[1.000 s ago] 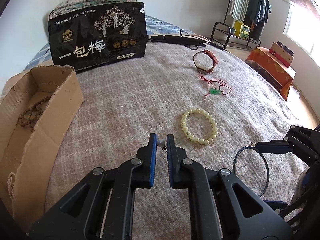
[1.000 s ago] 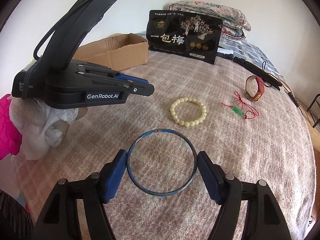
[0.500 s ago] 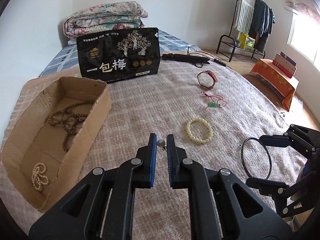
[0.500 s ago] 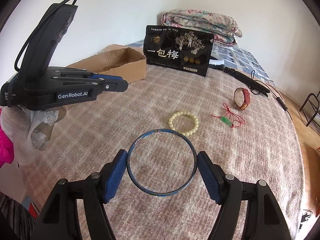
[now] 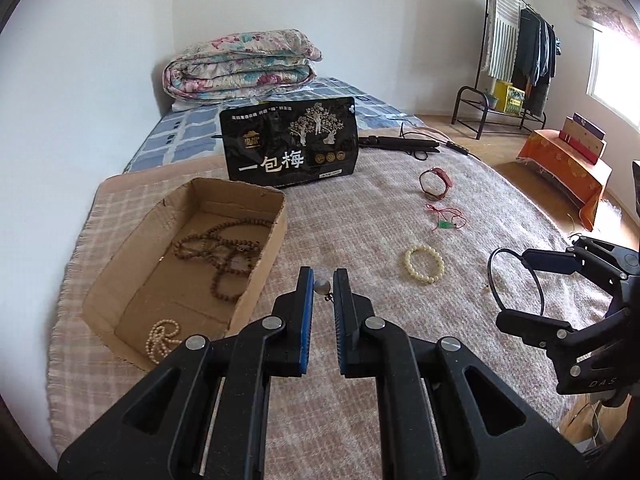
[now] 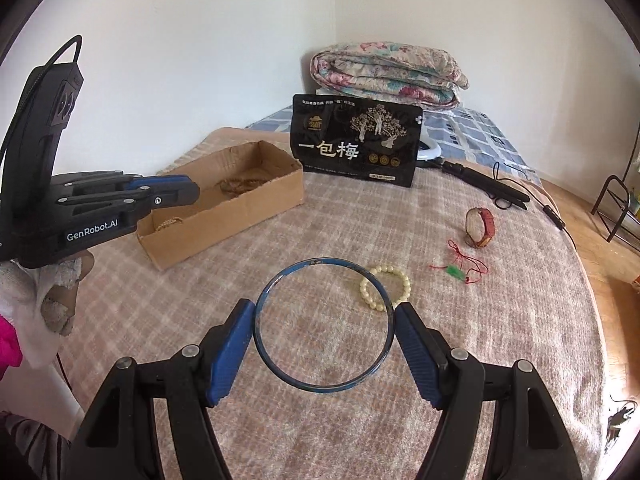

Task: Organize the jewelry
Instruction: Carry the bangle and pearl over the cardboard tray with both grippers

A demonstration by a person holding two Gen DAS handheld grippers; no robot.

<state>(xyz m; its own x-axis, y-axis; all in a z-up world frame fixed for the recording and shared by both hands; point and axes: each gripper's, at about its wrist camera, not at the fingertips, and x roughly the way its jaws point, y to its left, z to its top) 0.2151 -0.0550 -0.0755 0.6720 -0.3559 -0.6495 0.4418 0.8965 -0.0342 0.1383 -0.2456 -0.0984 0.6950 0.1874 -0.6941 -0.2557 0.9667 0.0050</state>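
From the left wrist: the left gripper has its jaws pinched on a small pearl earring. It has risen, and now the cardboard box shows its whole inside, with brown beads and a pearl string in it.

From the right wrist: the right gripper has its jaws squeezing a blue bangle, lifted above the blanket. The box looks nearer now. I think both pieces go in next. The bead bracelet, red cord and watch wait on the blanket.
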